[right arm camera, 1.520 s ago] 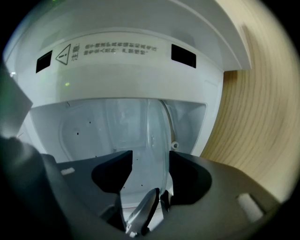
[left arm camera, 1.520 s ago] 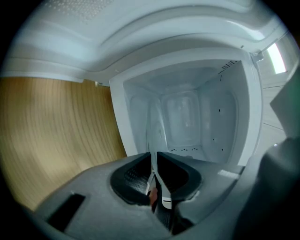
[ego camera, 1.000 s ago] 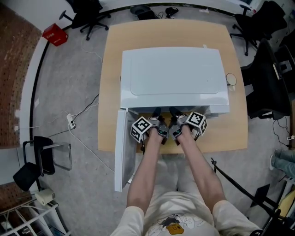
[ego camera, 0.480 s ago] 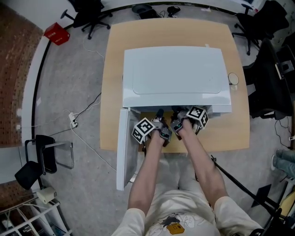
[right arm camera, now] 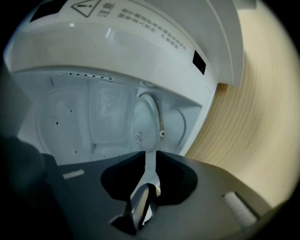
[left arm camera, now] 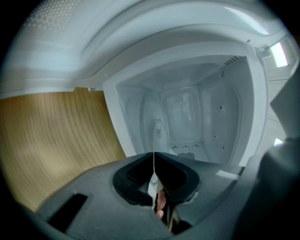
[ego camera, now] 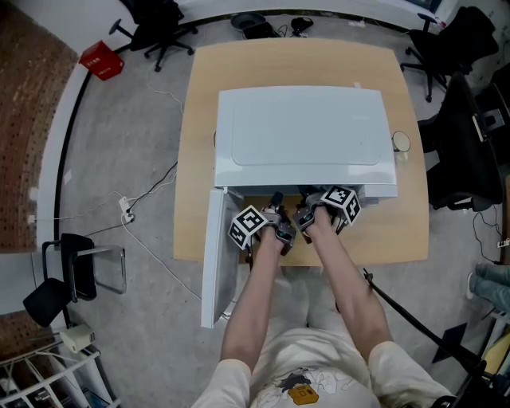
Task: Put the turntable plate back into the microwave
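Note:
The white microwave stands on a wooden table with its door swung open to the left. Both grippers reach into the cavity, side by side and rolled on their sides. The clear glass turntable plate lies low in the cavity, seen almost edge-on. My left gripper is shut on the plate's thin near rim. The jaws of my right gripper are opening, with a small gap and the rim between them. In the head view only the marker cubes show; the jaws are hidden under the microwave.
A small round object lies on the table right of the microwave. Office chairs stand behind the table, with a red box and cables on the floor at left. A dark stand leans at right.
Both hands have stayed at the microwave's mouth, edging slightly inward. The head view has shifted a little. The door and microwave have not moved.

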Available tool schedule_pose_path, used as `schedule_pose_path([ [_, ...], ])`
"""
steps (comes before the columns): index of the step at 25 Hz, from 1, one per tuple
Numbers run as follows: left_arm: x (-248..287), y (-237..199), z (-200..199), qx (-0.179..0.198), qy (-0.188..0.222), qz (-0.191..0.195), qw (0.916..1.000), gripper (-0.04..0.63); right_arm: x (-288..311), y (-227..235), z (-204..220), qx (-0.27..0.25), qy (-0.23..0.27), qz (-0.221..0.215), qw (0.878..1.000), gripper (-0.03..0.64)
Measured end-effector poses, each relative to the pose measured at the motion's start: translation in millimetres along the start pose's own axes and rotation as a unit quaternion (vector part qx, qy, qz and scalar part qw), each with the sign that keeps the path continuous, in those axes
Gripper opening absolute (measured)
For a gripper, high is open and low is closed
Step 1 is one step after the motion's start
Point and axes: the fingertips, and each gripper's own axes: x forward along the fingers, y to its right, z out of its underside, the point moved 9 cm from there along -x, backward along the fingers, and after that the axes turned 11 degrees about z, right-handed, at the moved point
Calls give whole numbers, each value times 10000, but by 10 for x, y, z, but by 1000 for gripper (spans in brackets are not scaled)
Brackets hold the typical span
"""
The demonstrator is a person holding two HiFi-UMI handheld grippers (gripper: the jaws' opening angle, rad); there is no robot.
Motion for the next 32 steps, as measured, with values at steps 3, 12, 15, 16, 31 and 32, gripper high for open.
schedule_pose_path([
  [3, 15, 38, -10, 50, 3, 1, 10000, 8, -58, -86, -6, -79, -26, -92, 9999, 48],
  [12, -28, 247, 37, 468, -162, 19, 9988, 0, -187, -1, 3, -212, -28, -243, 9995, 49],
  [15, -78, 386, 93, 798, -336, 20, 9962, 0, -287, 17, 42, -499, -68, -300, 9983, 22],
  [16, -107, 442, 123, 971, -416, 17, 9944, 0, -330, 13, 67, -635, -61, -308, 9975, 7],
  [31, -830, 991, 832, 3782, -1342, -644, 9137, 2, -1270, -4, 645, -4306, 501, -392, 9003, 6],
  [32, -883, 1010, 865, 3793, -1353, -619, 9132, 2, -1323, 21, 695, -4555, 525, -296, 8882, 6],
])
